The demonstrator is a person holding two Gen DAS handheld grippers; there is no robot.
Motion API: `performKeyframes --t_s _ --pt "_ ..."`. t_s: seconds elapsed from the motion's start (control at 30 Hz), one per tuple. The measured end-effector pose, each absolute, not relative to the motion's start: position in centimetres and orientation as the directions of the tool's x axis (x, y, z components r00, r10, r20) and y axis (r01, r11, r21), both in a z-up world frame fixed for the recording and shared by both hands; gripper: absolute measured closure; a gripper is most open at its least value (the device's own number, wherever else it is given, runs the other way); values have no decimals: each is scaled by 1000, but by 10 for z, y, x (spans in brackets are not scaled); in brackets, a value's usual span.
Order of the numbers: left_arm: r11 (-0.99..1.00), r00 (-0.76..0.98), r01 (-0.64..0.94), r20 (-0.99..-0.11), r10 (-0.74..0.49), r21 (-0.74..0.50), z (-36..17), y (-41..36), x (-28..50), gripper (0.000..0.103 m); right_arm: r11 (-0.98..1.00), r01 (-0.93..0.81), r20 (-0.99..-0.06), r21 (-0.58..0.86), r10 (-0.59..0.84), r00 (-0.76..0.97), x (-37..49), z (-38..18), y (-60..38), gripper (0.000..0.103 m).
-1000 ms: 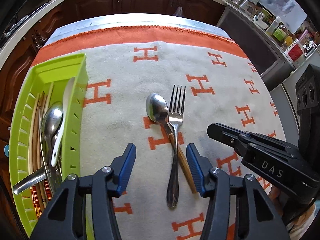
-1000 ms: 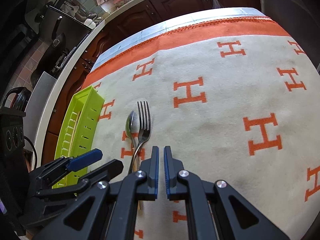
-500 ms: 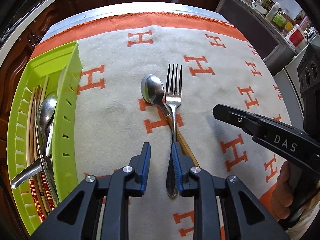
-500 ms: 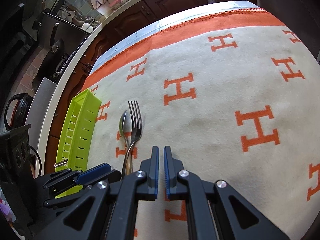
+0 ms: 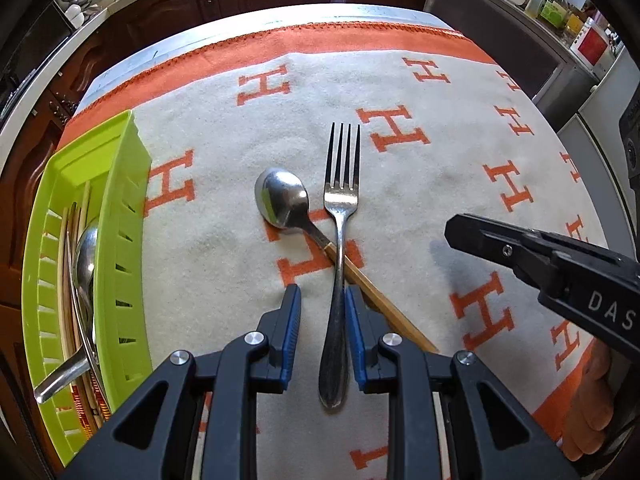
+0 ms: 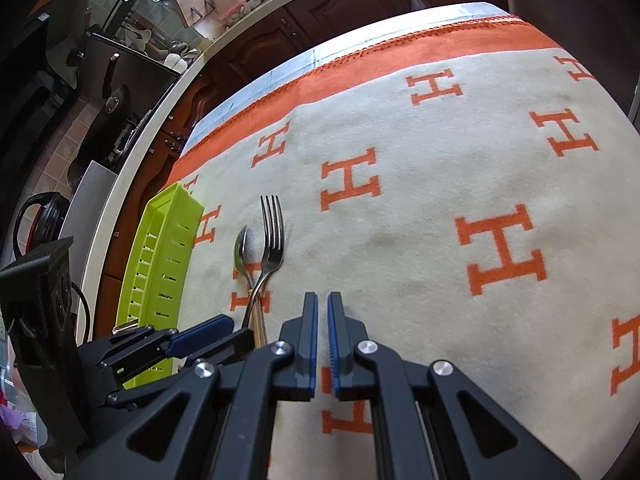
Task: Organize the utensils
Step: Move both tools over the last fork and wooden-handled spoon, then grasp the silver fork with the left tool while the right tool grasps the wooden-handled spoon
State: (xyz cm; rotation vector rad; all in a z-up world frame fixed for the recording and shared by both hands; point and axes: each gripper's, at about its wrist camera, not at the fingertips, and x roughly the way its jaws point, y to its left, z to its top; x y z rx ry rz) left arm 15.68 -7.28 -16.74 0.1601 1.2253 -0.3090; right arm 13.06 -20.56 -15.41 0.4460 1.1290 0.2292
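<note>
Currently, reading from left to right, we find the green tray (image 5: 124, 240) at the left edge of the worktop (image 5: 360, 12), already holding a spoon, chopsticks and other utensils. To its right, on the cream cloth (image 5: 224, 136) with orange letters, lies the loose spoon (image 5: 284, 200), bowl away from us and its wooden handle running diagonally toward the lower right. The fork (image 5: 340, 236) lies just beside it, tines pointing away, with its handle crossing over the spoon handle.

We judge the fork to be the item in hand. Its long axis runs almost straight along the pointing line of the left claw (image 5: 322, 336), and the thick end of its handle sits between the two blue pads. The claw is narrowed but not clamped: the right pad appears to be at the handle, while a visible gap remains on the left side. We therefore treat the fork as straddled, not yet gripped.

Farther right, the right claw (image 6: 322, 340) hovers over bare cloth, closed and empty, well apart from the fork. The left hand is clearly the nearer one.

Since the spoon handle passes under the fork just ahead of the pads, we expect that closing and lifting straight up should free the fork without dragging the spoon. The tray lies to the left for the transfer.
</note>
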Motion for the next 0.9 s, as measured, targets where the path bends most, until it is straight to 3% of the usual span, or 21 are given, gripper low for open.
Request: performKeyframes --t_s 0.3,0.37,0.43,0.9 --pt "945 338 327 -933 -125 -8 -166 -84 171 78 883 70 -815 463 393 426 127 -156 -216 98" --pt "944 342 330 -931 -131 -12 -166 -86 172 81 884 72 -815 463 392 426 126 -157 -217 98" --pt "941 343 338 -927 -151 -28 -166 -87 173 99 885 70 -816 461 391 426 126 -156 -217 98" --pt "967 414 228 -887 -204 -116 -138 -42 156 100 899 -26 -811 438 408 419 130 -145 -195 98"
